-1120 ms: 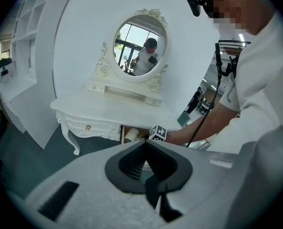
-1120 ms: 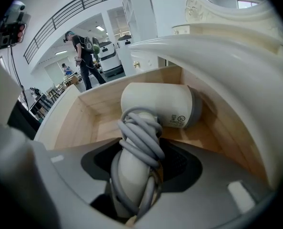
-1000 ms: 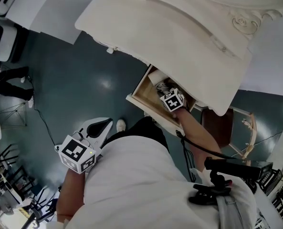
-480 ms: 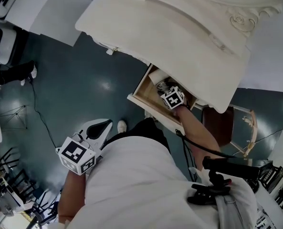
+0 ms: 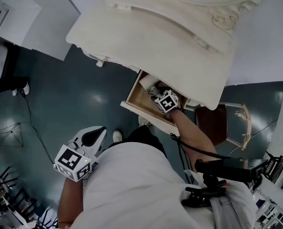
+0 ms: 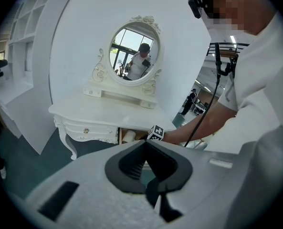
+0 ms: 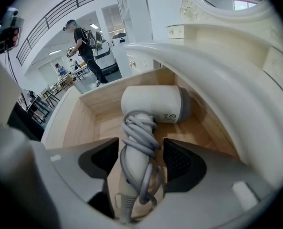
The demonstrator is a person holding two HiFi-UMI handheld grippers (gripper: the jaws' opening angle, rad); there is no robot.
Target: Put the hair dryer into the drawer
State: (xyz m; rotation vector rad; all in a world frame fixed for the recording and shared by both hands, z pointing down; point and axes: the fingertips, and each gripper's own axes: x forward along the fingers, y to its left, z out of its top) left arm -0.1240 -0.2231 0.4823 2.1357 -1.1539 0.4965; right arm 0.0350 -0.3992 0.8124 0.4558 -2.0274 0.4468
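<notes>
We see the white dressing table (image 5: 170, 37) filling twelve o'clock in the head view, its wooden drawer (image 5: 135, 95) pulled out toward seven. The hair dryer (image 7: 153, 106) lies inside the drawer, cord wound round its handle. Our right gripper (image 7: 140, 159) has just been opening; its released jaws flank that handle. Our left gripper (image 6: 145, 147), at eight o'clock, is clenched on nothing.

White hair dryer (image 7: 151, 104), pale-wood drawer (image 7: 67, 123)
</notes>
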